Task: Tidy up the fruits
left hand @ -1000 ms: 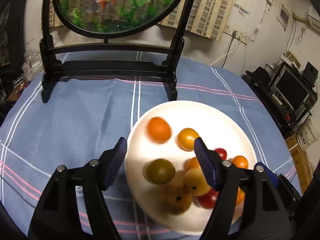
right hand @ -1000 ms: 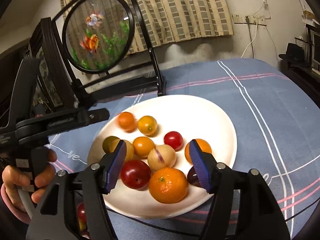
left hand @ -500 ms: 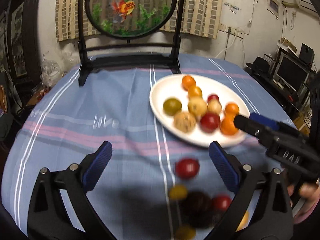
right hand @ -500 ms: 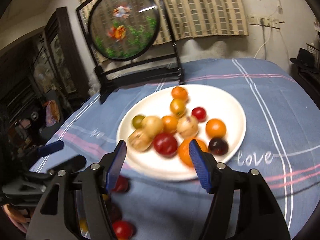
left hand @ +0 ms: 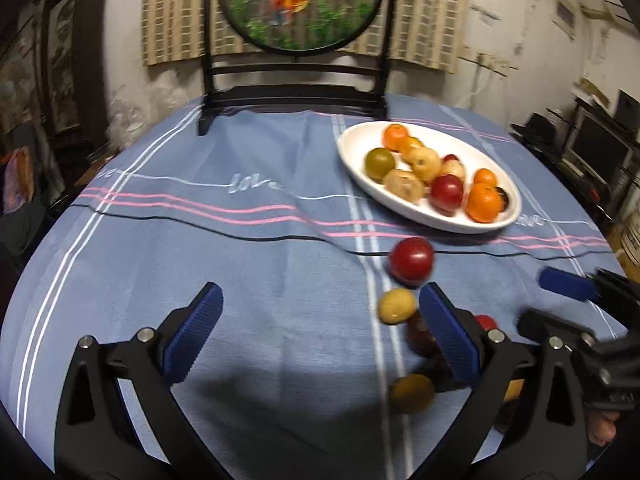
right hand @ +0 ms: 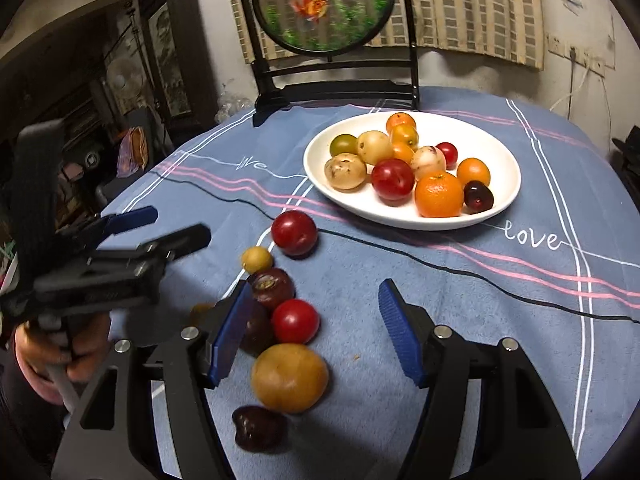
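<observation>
Both tongs released, nothing gripped. Left tongs hover over bare blue cloth, w/ the loose fruit off to their right side. Right tongs sit low over the worktop, a red tomato and a big yellow-orange plum lying in the gap toward the left finger – not clamped. Dark plum just beyond the left finger tip, another dark fruit near the camera below the yellow one. Further out in the same loose line: small yellow fruit, then a red plum nearest the plate. Left view shows that same red plum and small yellow fruit beside the left tongs' right finger; fruit behind that finger is partly hidden, can't count it. White plate sits farther back, right of centre, holding approx a dozen fruits – incl. a mandarin, a red plum, a green one, a dark cherry at the rim. Plate is apart from the loose row, pink/black stripes of the cloth between them. Round goldfish screen on black stand at the far edge of the worktop. Left view is motion-blurred.
</observation>
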`<move>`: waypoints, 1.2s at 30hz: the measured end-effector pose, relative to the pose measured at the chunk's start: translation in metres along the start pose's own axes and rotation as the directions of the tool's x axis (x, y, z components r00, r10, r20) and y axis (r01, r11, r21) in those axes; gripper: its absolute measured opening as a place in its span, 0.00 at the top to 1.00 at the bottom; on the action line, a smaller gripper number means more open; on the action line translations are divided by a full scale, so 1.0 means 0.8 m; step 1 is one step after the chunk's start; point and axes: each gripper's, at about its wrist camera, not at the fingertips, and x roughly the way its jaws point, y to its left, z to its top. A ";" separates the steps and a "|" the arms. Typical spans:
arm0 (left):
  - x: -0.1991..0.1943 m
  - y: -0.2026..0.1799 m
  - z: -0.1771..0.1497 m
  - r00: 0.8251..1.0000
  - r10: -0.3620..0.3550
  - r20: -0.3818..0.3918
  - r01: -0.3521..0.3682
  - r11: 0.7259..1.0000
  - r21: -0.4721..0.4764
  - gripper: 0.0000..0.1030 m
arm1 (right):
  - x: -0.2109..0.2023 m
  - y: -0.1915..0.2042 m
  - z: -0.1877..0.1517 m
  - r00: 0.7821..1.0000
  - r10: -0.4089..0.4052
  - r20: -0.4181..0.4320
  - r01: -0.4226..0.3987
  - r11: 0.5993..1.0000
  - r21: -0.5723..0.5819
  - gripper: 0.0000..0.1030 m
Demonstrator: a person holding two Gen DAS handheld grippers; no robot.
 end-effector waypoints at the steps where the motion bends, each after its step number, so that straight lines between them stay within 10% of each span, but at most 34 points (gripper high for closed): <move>1: 0.000 0.004 0.001 1.000 0.001 -0.003 -0.001 1.000 -0.016 0.03 | 0.000 0.002 -0.001 1.000 0.013 -0.011 -0.013 1.000 -0.001 0.35; 36: 0.000 0.003 -0.003 0.999 -0.023 -0.027 0.023 1.000 -0.018 0.03 | 0.035 0.019 -0.038 0.976 -0.010 -0.217 -0.002 0.998 -0.055 0.40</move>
